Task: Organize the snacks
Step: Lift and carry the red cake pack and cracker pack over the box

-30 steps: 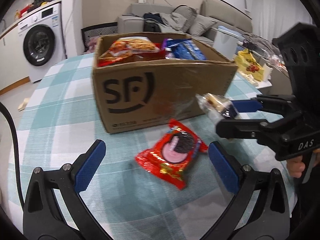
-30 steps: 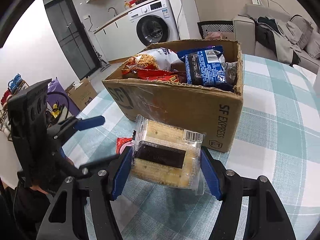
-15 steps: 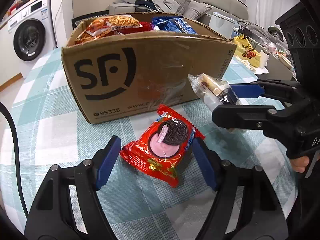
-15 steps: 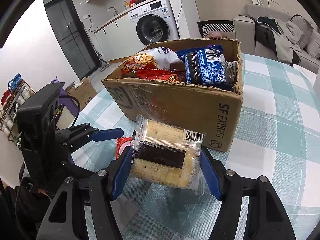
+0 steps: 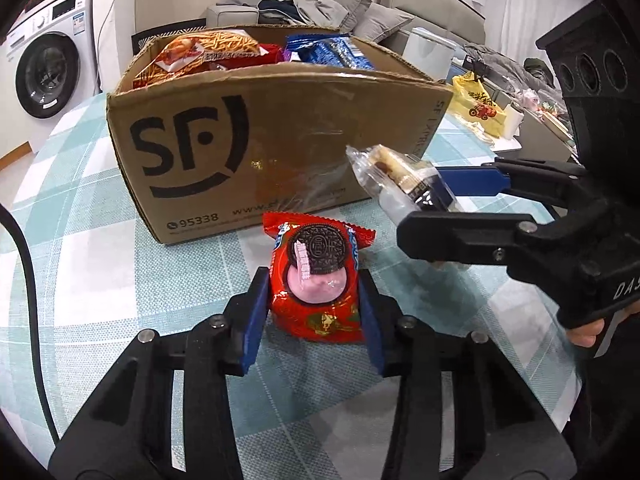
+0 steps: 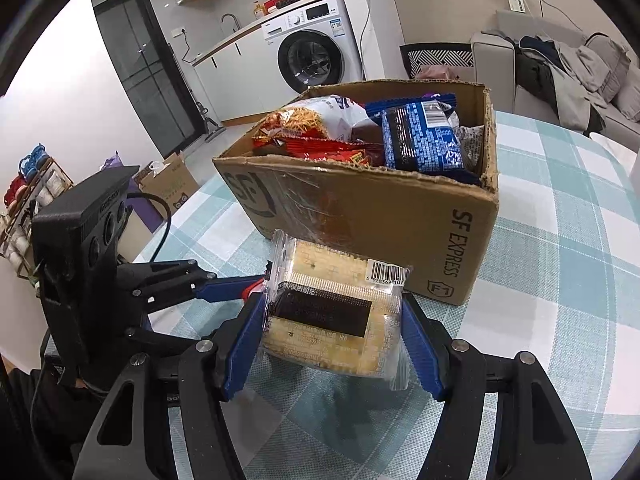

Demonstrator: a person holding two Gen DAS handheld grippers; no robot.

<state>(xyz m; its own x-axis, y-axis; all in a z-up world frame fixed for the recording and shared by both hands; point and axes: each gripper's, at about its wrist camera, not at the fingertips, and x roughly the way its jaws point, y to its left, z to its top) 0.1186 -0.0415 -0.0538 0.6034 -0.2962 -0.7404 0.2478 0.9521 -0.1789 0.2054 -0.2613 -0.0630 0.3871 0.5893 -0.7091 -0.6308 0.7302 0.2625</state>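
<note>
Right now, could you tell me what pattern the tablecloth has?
Teal-and-white checks on the tablecloth, clearest in the right wrist view.

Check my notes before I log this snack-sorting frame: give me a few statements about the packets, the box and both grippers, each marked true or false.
1. The left gripper grips the red cookie packet. True.
2. The right gripper is empty. False: it holds a clear cracker packet.
3. The cardboard box is empty. False: it holds snack bags.
4. The box stands on a checked tablecloth. True.
</note>
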